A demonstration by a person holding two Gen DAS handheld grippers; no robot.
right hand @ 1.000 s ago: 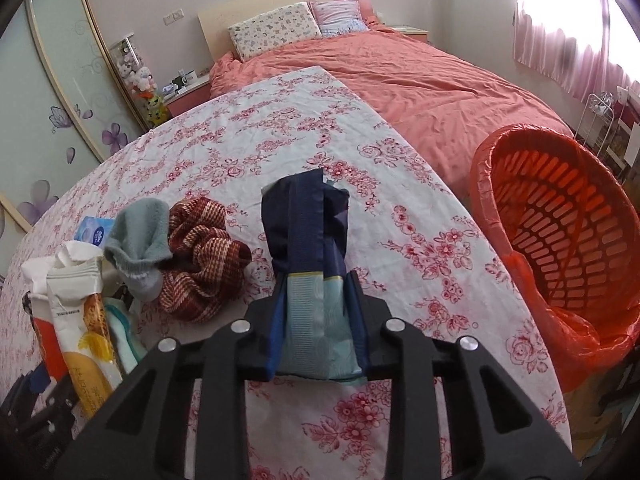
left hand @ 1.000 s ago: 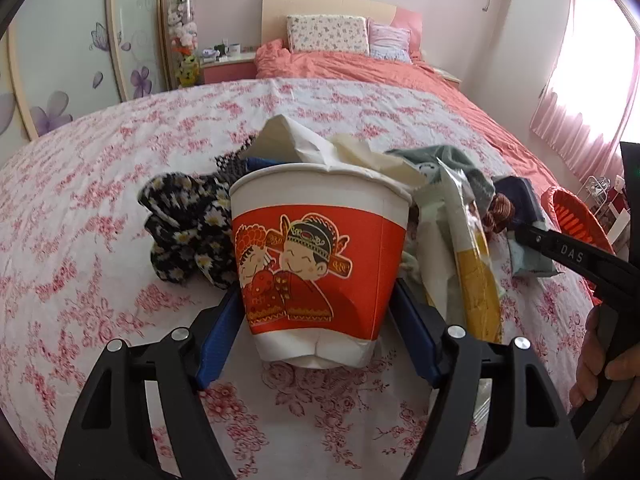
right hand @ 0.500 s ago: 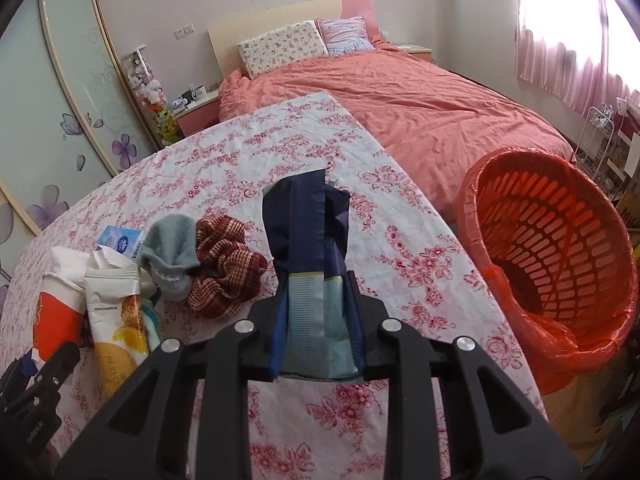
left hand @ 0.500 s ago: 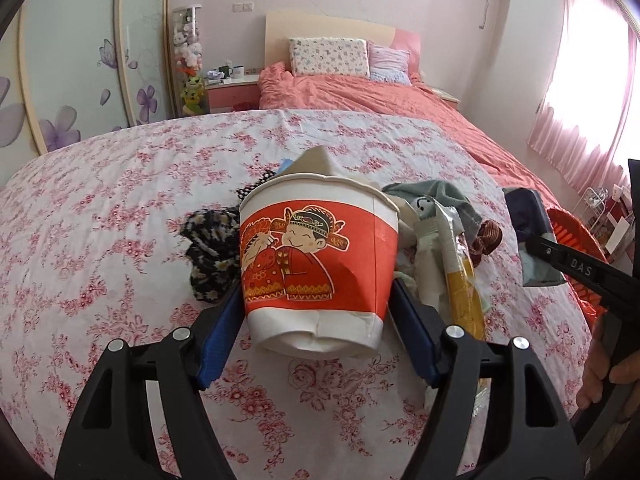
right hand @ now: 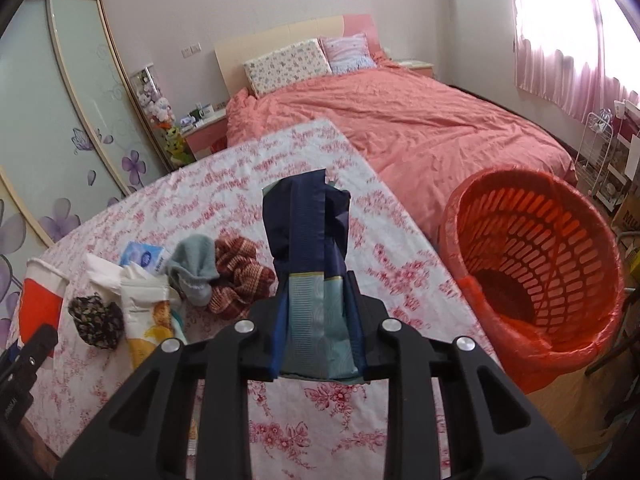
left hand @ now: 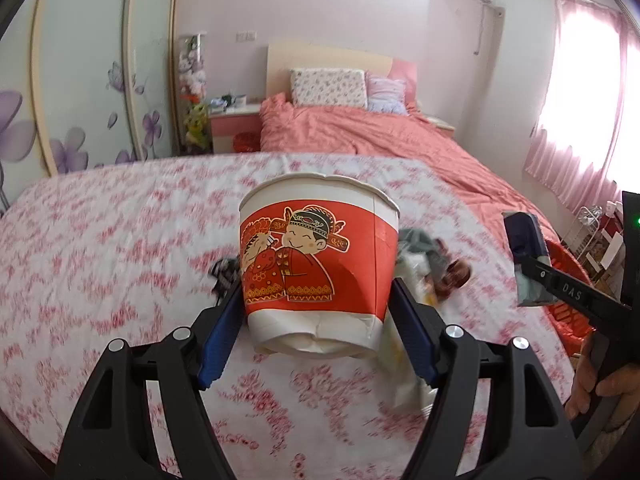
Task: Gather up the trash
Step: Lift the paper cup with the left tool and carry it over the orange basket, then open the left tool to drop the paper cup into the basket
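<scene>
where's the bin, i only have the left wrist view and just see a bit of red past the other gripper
Observer: The red basket stands on the floor off the bed's right edge, lined with a red bag, with something dark at its bottom.
Operator: is the right gripper really holding that dark thing
Observer: Yes, the right gripper is shut on a navy and teal wrapper that stands up between its fingers.
Operator: anything hidden behind my cup
Observer: Behind the paper cup in the left gripper lies a small blue packet, beside a grey sock.
</scene>
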